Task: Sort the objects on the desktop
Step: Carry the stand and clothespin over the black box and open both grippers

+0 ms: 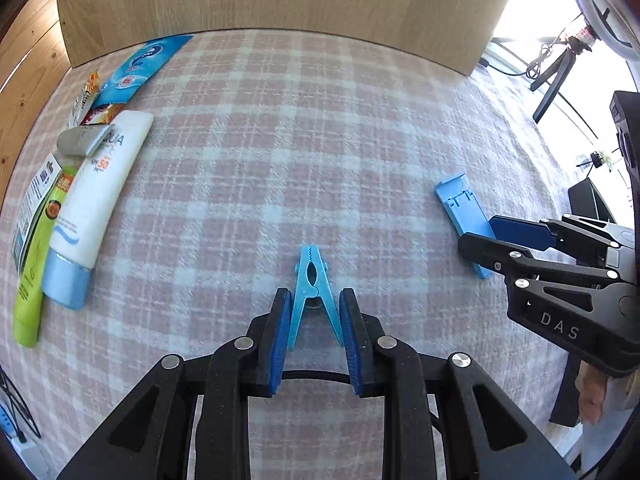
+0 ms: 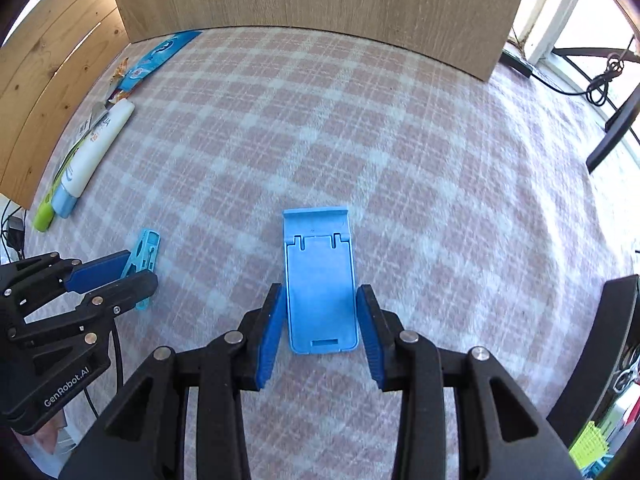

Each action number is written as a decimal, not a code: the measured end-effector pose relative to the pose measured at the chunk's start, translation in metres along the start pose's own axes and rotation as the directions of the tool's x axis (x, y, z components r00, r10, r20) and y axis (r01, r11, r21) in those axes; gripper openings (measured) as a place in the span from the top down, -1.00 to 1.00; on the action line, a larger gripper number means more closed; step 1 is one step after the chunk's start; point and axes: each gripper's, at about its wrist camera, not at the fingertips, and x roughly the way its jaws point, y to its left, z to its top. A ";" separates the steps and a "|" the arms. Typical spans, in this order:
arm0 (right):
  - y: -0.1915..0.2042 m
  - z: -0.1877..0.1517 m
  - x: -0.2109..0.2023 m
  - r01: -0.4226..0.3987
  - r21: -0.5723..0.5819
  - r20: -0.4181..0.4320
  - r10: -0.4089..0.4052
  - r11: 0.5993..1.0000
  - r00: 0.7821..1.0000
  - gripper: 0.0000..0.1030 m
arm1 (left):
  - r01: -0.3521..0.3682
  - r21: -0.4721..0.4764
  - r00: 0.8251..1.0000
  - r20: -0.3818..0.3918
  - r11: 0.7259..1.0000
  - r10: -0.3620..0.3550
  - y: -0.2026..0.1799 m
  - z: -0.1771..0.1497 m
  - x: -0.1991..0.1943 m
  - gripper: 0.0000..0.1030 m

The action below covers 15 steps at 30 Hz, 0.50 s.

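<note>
Clothespin [image 1: 310, 294], light blue: between pads of left claw [image 1: 315, 316], long axis running straight ahead, gripped at its splayed handles. Phone stand [image 2: 320, 284], blue: likewise clamped lengthwise in right claw [image 2: 320, 320], over bench [image 2: 400, 160].

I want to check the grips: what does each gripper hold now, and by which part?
The left gripper holds the blue clothespin by its handle ends. The right gripper holds the blue phone stand by its long sides.

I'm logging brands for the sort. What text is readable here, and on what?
"DAS": right gripper body.
"GenRobot.AI": left gripper body.
"QUA" and "SPF 50": white tube.
Green tube, leaflet, blue sachet: print too small or blurred.
Clothespin, phone stand: no text.
</note>
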 end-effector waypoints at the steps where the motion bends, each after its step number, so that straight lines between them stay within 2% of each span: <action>1: -0.003 -0.008 -0.004 0.005 0.008 0.005 -0.005 1.000 1.000 0.31 | 0.003 0.002 1.000 0.001 1.000 -0.003 -0.005 -0.005 -0.001 0.55; 4: -0.013 -0.031 -0.020 0.010 0.028 0.028 -0.011 1.000 1.000 0.31 | 0.009 0.022 1.000 0.012 1.000 -0.009 -0.025 -0.017 -0.008 0.55; 5: 0.005 -0.034 -0.025 0.012 0.037 0.037 -0.013 0.999 0.999 0.31 | 0.011 0.029 1.000 0.018 1.000 -0.012 -0.031 -0.023 -0.011 0.55; 8: -0.009 -0.053 -0.046 0.018 0.064 0.068 -0.023 0.998 0.997 0.32 | 0.018 0.061 0.999 0.040 0.998 -0.020 -0.049 -0.031 -0.024 0.56; 9: -0.018 -0.061 -0.053 0.019 0.078 0.076 -0.025 0.997 0.997 0.32 | 0.020 0.071 0.999 0.046 0.997 -0.024 -0.056 -0.034 -0.027 0.98; 10: -0.029 -0.069 -0.061 0.020 0.089 0.085 -0.028 0.996 0.996 0.32 | 0.025 0.077 0.999 0.041 0.997 -0.028 -0.063 -0.037 -0.030 0.94; 11: -0.038 -0.076 -0.068 0.021 0.100 0.095 -0.030 0.995 0.995 0.32 | 0.032 0.086 0.998 0.046 0.996 -0.036 -0.072 -0.033 -0.033 1.00; 12: -0.031 -0.076 -0.073 0.022 0.109 0.103 -0.033 0.994 0.994 0.32 | 0.036 0.103 0.998 0.051 0.994 -0.041 -0.079 -0.024 -0.034 1.00; 15: -0.047 -0.092 -0.088 0.027 0.140 0.120 -0.044 0.990 0.992 0.32 | 0.018 0.143 0.998 0.059 0.990 -0.027 -0.095 -0.013 -0.031 1.00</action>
